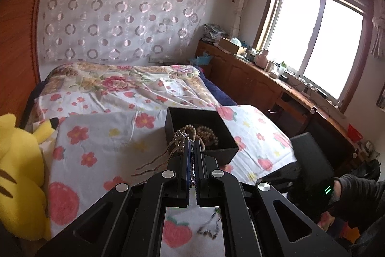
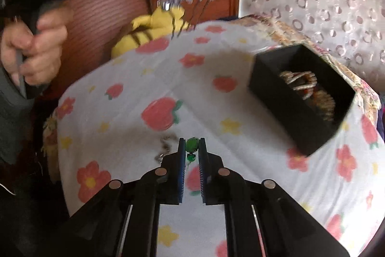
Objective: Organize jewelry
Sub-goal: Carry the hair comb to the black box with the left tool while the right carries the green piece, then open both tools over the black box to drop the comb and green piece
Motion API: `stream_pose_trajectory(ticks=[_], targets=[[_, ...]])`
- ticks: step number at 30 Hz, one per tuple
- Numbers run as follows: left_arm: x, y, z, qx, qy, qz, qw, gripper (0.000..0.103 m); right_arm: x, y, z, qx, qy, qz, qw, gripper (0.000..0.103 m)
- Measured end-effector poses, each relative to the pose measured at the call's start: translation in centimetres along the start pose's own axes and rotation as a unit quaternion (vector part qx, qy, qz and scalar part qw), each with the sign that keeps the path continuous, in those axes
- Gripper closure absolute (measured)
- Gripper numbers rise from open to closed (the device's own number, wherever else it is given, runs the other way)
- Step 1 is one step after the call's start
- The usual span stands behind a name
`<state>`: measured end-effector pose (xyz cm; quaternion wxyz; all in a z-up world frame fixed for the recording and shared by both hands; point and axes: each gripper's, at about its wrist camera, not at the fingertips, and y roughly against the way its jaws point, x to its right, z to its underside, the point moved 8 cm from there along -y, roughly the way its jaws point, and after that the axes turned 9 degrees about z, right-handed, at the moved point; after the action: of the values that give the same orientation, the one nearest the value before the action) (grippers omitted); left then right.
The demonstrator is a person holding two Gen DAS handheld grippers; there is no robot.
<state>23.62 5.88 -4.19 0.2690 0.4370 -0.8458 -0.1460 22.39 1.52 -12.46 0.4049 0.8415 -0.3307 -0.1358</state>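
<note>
On the bed [image 2: 134, 127], with its fruit-and-flower sheet, the sorting of jewelry is partway through: the black box [image 2: 300, 98] toward the right of the sheet already holds coils of beaded bracelets [image 2: 305, 86], and two more pieces are in hand.

At the left, the left gripper [image 1: 192, 145] has its fingers pressed together on a metal hairpin [image 1: 158, 158]. In the left wrist view the hairpin's wavy prongs trail down and to the left over the sheet, while its ornamented head sits at the fingertips, just at the near wall of the box; its long axis runs diagonally, head toward the box. In the right wrist view the same hairpin is seen aloft at upper left, sparkling head up and prongs hanging downward, blurred.

Moving right, the right gripper [image 2: 192, 146] pinches a small green bead pendant [image 2: 192, 145] between its fingers, low over the sheet and well short of the box. A fine chain [image 2: 164, 146] lies curled on the sheet just left of the fingers; whether it joins the pendant cannot be told. A smaller green drop hangs below the bead, so the piece's long axis lies along the fingers.

The step in hand looks like carrying both pieces to the box. The next move probably calls for bringing the hairpin over the box opening and releasing it, with its prongs clear of the rim.
</note>
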Motion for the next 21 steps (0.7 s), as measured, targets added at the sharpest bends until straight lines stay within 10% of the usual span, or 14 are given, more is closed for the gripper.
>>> stream_pose_trajectory(ticks=[11, 21], targets=[[0.5, -7.3, -4.3, -0.007, -0.02, -0.002, 0.9998, 0.101, 10.1, 6.3, -5.9, 0.09, -0.043, 0.054, 0.994, 0.091], [-1.3, -14.4, -3.4, -0.048, -0.011, -0.011, 0.9988, 0.101, 15.9, 2.4, -8.2, 0.087, -0.065, 0.07, 0.992, 0.091]])
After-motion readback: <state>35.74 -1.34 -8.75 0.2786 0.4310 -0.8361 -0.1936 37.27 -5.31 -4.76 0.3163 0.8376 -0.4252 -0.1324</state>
